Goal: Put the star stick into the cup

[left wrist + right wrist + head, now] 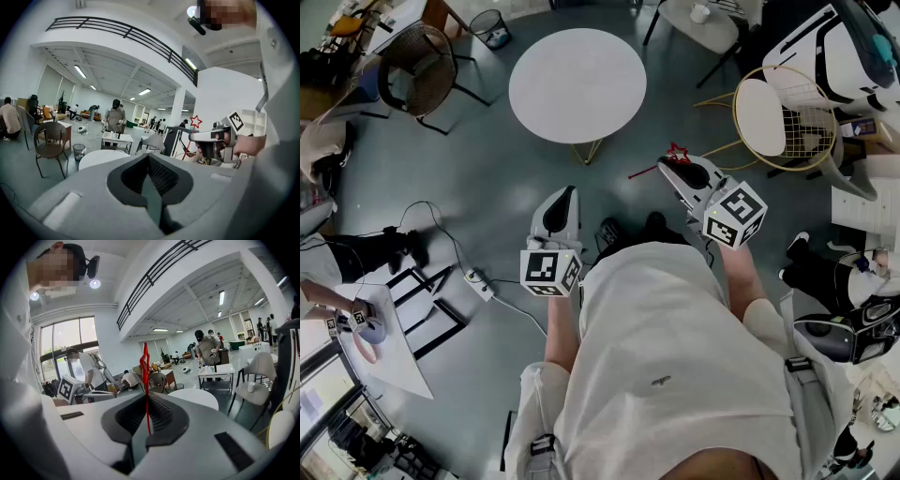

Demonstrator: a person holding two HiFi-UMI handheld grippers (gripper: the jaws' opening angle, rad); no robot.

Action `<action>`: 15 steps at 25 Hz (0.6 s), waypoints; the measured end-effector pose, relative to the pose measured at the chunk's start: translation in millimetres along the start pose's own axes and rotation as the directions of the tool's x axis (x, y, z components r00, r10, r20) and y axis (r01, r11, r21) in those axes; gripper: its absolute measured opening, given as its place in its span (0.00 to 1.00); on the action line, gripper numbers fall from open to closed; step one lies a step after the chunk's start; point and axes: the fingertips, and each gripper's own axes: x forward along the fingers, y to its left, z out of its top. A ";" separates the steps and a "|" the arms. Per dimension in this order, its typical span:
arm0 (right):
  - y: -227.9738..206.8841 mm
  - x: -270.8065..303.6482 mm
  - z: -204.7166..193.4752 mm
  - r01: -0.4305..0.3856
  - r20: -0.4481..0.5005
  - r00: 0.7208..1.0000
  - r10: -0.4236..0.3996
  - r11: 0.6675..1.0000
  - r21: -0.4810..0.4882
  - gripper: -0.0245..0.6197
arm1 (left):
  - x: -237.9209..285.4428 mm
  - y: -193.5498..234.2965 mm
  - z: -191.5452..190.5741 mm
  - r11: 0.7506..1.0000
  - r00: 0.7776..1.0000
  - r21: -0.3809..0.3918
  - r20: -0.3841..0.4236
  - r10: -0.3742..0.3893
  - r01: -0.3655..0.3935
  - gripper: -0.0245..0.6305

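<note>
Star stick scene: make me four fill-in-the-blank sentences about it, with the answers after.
1. The right gripper is shut on the ___.
2. The star stick is ___ in colour.
3. The left gripper is shut and holds ___.
4. The white table ahead is ___ in shape.
Answers: star stick; red; nothing; round.

A round white table (577,84) is being shown standing on grey floor. Left of it, a dark wicker chair (417,66) and a mesh bin (475,22) are being seen; right of it, a gold wire chair (759,117).
</note>
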 end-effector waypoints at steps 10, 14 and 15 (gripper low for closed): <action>3.7 3.6 -5.6 -0.002 -0.002 1.000 0.002 1.000 0.001 0.07 | -3.9 1.1 -4.3 1.000 1.000 -0.001 -0.001 -0.002 0.002 0.05; 9.7 8.5 -3.7 -0.002 0.013 1.000 0.002 1.000 -0.006 0.07 | -10.9 4.5 -5.2 1.000 1.000 -0.001 -0.003 -0.001 0.001 0.05; 10.6 10.2 -3.4 0.000 0.015 1.000 0.000 1.000 -0.008 0.07 | -12.0 6.1 -5.1 1.000 1.000 -0.002 -0.003 -0.001 0.001 0.05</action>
